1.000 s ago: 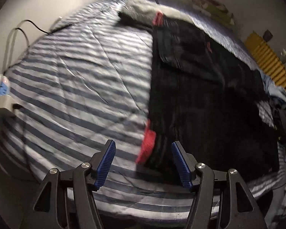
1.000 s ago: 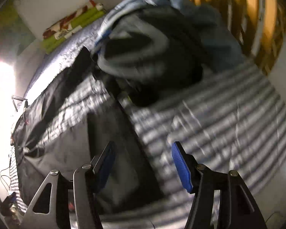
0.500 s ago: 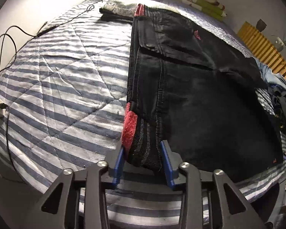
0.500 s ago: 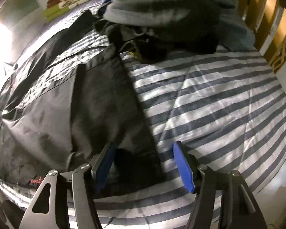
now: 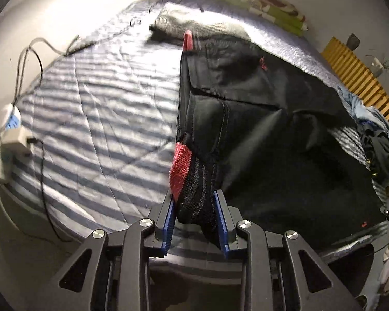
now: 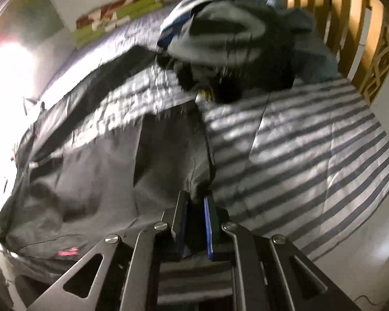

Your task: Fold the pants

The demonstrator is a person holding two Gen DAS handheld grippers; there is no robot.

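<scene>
Black pants (image 5: 267, 140) lie spread on a blue-and-white striped bed (image 5: 98, 119). Their waistband, lined in red and black knit, is bunched between the blue pads of my left gripper (image 5: 194, 207), whose jaws are closing on it and lift it slightly off the cover. In the right wrist view the same pants (image 6: 90, 176) stretch away to the left. My right gripper (image 6: 195, 207) is closing on the corner of a leg hem, which is pulled up into a peak between the pads.
A heap of grey and blue clothes (image 6: 233, 41) lies at the far end by a wooden slatted headboard (image 6: 350, 26). A folded light garment (image 5: 184, 23) and a green patterned roll (image 5: 269, 10) lie beyond the pants. A power strip with cables (image 5: 7, 129) sits at the bed's left edge.
Both grippers moved onto the pants and shut: the left on the waistband, now raised a little, the right from wide open to pinching the hem corner.
</scene>
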